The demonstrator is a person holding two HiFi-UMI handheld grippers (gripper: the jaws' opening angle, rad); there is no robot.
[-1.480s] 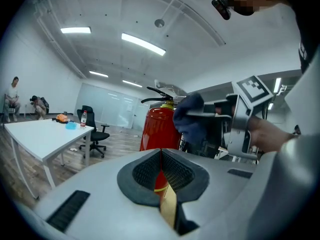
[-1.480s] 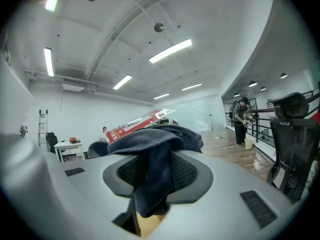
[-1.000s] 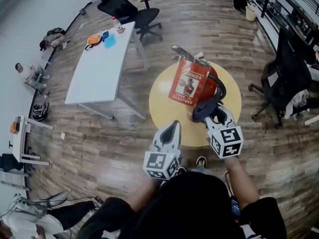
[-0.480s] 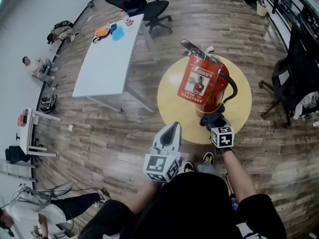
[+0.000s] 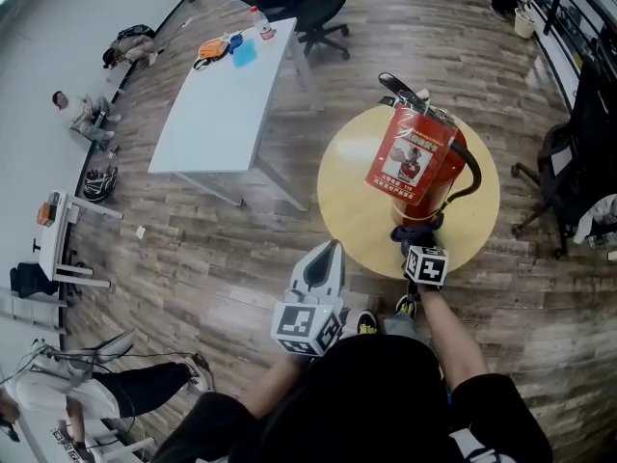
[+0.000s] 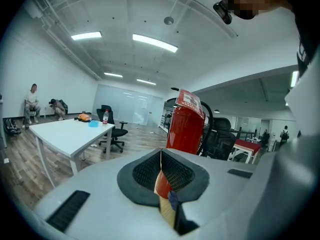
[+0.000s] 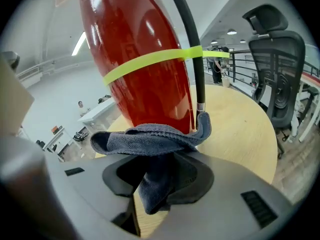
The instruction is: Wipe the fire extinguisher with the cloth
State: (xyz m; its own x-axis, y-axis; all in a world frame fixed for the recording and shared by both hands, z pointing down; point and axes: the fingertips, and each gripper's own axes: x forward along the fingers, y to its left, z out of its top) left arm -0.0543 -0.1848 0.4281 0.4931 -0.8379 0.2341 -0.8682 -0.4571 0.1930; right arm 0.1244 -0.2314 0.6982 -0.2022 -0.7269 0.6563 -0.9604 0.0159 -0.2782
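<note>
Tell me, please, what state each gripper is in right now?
Left gripper: jaws closed, holding nothing.
Right gripper: jaws closed on the cloth, against the fire extinguisher.

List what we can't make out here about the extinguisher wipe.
- Cloth-to-cylinder contact: in the head view the right gripper covers it. In the right gripper view the cloth itself hides the bottom of the fire extinguisher.
- Handle: cut off by the top edge of the right gripper view, small in the head view.
- Tag print: too small in the head view.
- Cylinder behind the tag: hidden in the head view.
</note>
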